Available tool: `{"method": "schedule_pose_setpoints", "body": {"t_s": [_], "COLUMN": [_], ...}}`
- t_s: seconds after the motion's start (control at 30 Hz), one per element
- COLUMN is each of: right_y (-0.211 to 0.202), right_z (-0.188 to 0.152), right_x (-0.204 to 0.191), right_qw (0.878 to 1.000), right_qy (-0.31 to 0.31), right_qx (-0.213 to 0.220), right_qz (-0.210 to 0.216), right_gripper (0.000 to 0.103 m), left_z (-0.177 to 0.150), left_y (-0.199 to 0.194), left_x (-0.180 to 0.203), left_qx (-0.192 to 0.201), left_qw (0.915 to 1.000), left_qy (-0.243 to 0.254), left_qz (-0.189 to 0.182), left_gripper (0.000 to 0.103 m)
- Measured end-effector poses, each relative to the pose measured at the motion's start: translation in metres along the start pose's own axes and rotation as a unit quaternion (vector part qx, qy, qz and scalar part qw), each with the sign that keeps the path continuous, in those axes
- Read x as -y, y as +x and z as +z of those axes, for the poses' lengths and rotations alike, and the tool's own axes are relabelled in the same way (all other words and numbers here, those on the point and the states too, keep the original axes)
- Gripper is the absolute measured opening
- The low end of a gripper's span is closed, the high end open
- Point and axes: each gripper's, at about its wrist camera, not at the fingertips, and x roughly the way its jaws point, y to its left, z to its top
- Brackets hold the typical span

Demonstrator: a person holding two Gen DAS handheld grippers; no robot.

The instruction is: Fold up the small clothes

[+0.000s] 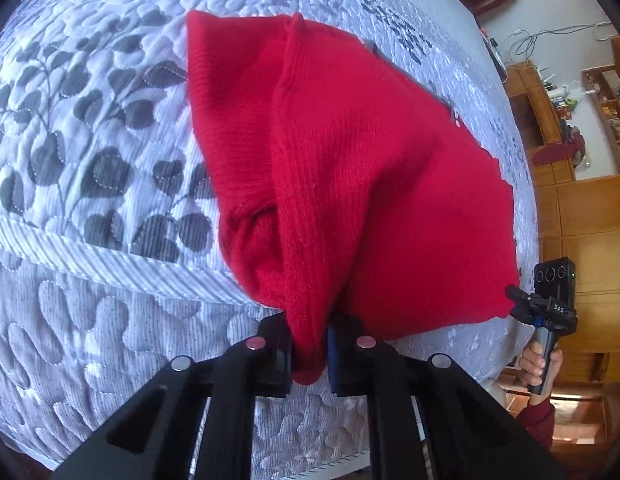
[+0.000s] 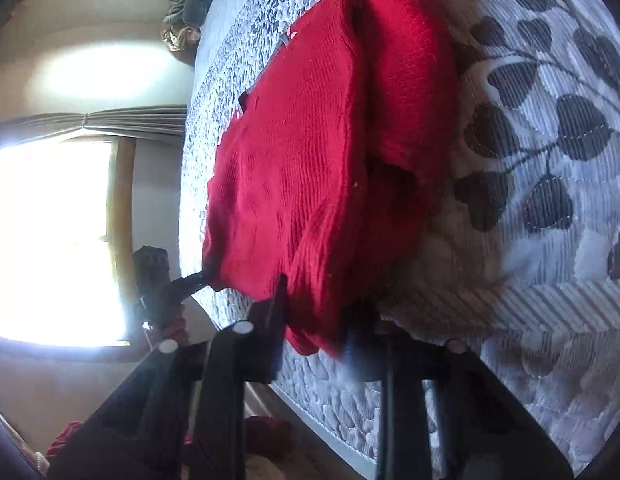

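Clearly, both grippers pinch the red sweater (image 1: 350, 152) lying on the grey leaf-patterned quilt (image 1: 89, 140). Nearly closed, the left gripper (image 1: 308, 356) squeezes a bunched fold of knit at the near edge; the right gripper (image 2: 314, 332) clamps another near corner, its fingers (image 2: 269, 320) pressed into cloth.
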Motion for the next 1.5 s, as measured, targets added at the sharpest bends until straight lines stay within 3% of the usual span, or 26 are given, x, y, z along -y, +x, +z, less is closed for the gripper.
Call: {"method": "schedule_pose_setpoints", "body": {"t_s": [0.07, 0.2, 0.27, 0.4, 0.47, 0.53, 0.63, 0.7, 0.73, 0.77, 0.83, 0.9, 0.97, 1.1, 1.27, 1.4, 1.5], "right_y": [-0.008, -0.044, -0.056, -0.052, -0.033, -0.006, 0.0, -0.006, -0.012, -0.018, -0.032, -0.043, -0.05, -0.04, -0.032, -0.021, -0.007], "right_z": [-0.002, -0.007, -0.01, -0.017, -0.019, -0.019, -0.016, -0.015, -0.014, -0.015, -0.011, -0.005, 0.006, 0.023, 0.031, 0.035, 0.039], "right_x": [-0.006, -0.033, -0.047, -0.047, -0.026, -0.001, 0.016, 0.008, 0.0, -0.003, -0.014, -0.02, -0.019, -0.002, 0.019, 0.013, 0.004], "right_qw": [1.0, 0.998, 0.996, 0.994, 0.993, 0.989, 0.993, 0.992, 0.99, 0.99, 0.989, 0.99, 0.989, 0.989, 0.994, 0.995, 0.995], "right_qy": [-0.012, -0.06, -0.087, -0.103, -0.086, -0.064, -0.037, -0.052, -0.064, -0.07, -0.08, -0.079, -0.072, -0.045, -0.02, -0.035, -0.046], "right_qx": [0.003, 0.022, 0.025, 0.002, -0.032, -0.062, -0.063, -0.05, -0.04, -0.035, -0.015, 0.006, 0.026, 0.034, 0.04, 0.029, 0.023], "right_qz": [-0.004, 0.0, -0.003, -0.03, -0.076, -0.117, -0.097, -0.105, -0.116, -0.117, -0.123, -0.12, -0.125, -0.14, -0.101, -0.085, -0.083], "right_gripper": [0.011, 0.01, 0.01, 0.009, 0.01, 0.01, 0.012, 0.025, 0.04, 0.055, 0.069, 0.071, 0.081, 0.083, 0.09, 0.087, 0.083], "left_z": [-0.001, 0.001, 0.002, -0.004, -0.01, -0.014, -0.01, -0.01, -0.009, -0.008, -0.002, 0.013, 0.025, 0.043, 0.051, 0.052, 0.052], "left_y": [-0.007, -0.038, -0.045, -0.031, -0.01, 0.007, 0.001, -0.014, -0.023, -0.036, -0.06, -0.07, -0.07, -0.033, 0.031, 0.066, 0.07], "left_x": [-0.001, -0.007, -0.011, -0.016, -0.015, -0.016, -0.009, 0.0, 0.007, 0.014, 0.029, 0.042, 0.065, 0.114, 0.142, 0.135, 0.128], "left_qx": [0.0, 0.016, 0.011, -0.038, -0.065, -0.075, -0.076, -0.056, -0.042, -0.019, 0.035, 0.078, 0.095, 0.087, 0.042, 0.012, 0.014], "left_qw": [0.9996, 0.9969, 0.9964, 0.9979, 0.9978, 0.9962, 0.9957, 0.9943, 0.992, 0.9876, 0.9778, 0.971, 0.97, 0.9596, 0.9533, 0.9517, 0.9599], "left_qy": [-0.013, -0.029, -0.035, -0.025, 0.007, 0.023, 0.03, 0.053, 0.07, 0.089, 0.118, 0.139, 0.165, 0.227, 0.251, 0.248, 0.227], "left_qz": [-0.026, -0.071, -0.076, -0.047, 0.012, 0.039, 0.044, 0.074, 0.097, 0.128, 0.17, 0.179, 0.151, 0.141, 0.163, 0.181, 0.163], "left_gripper": [0.011, 0.01, 0.01, 0.01, 0.011, 0.012, 0.017, 0.022, 0.033, 0.045, 0.05, 0.05, 0.05, 0.049, 0.048, 0.05, 0.05]}}
